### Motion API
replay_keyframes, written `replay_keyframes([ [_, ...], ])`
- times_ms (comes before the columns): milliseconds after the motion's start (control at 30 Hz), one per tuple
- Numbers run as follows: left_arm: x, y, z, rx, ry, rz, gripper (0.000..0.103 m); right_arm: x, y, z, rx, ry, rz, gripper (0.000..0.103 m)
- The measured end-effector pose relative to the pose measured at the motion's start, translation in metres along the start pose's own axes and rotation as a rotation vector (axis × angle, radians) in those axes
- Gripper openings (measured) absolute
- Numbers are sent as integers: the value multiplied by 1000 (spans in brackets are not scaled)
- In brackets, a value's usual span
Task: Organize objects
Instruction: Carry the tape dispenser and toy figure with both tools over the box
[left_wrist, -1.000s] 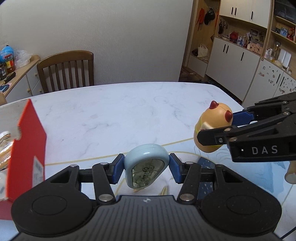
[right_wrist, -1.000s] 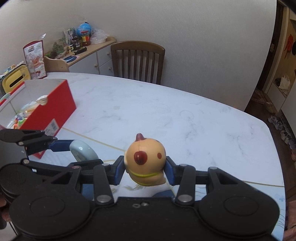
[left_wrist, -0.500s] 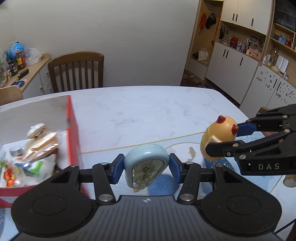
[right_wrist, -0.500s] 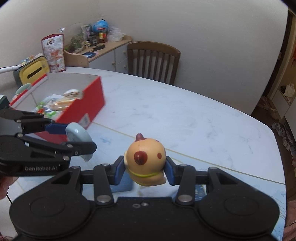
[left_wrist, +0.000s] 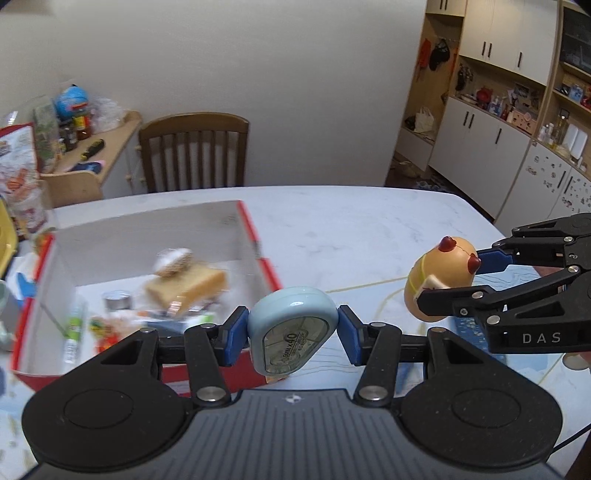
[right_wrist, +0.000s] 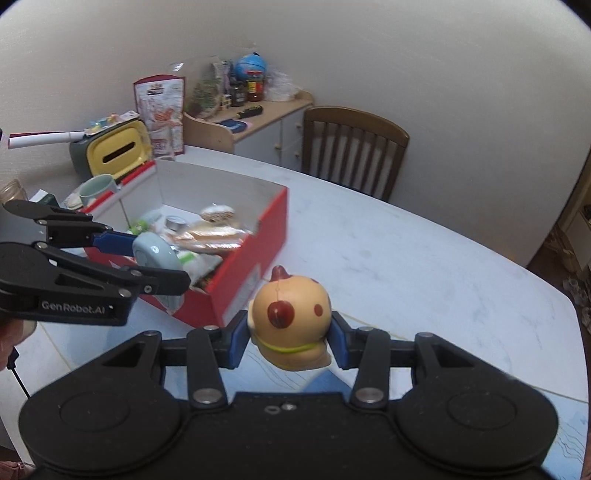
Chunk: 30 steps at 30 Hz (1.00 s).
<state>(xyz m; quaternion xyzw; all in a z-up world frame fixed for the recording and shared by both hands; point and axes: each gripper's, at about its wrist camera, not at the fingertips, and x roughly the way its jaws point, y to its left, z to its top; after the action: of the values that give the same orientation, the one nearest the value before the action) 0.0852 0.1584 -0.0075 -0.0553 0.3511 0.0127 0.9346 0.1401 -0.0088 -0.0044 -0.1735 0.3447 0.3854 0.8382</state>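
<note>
Your left gripper clamps the tape measure over the red box; your right gripper grips the toy just beside it, both poised for dropping in.

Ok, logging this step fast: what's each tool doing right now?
Left tool: closed on the tape dispenser.
Right tool: closed on the toy figure.

Background only. White marble-pattern table. 1 brown wooden chair at its far edge, against a plain wall. Low wooden sideboard beside the chair, carrying jars, a globe and a yellow-and-black screwdriver. White cabinets with open shelves at right in left view.
</note>
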Motion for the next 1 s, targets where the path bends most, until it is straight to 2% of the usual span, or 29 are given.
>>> replay_keyframes([
  [267, -11, 59, 7, -30, -5, 63, 51, 24, 39, 29, -44, -14, 34, 44],
  [500, -9, 102, 15, -10, -6, 126, 51, 51, 64, 54, -68, -22, 42, 44],
  [667, 3, 130, 20, -3, 4, 161, 51, 77, 75, 65, -66, -6, 49, 44],
  [867, 31, 162, 22, -49, 63, 183, 51, 110, 90, 69, -65, 37, 74, 44],
  [1000, 50, 175, 20, -45, 105, 198, 51, 124, 101, 66, -89, 75, 93, 44],
])
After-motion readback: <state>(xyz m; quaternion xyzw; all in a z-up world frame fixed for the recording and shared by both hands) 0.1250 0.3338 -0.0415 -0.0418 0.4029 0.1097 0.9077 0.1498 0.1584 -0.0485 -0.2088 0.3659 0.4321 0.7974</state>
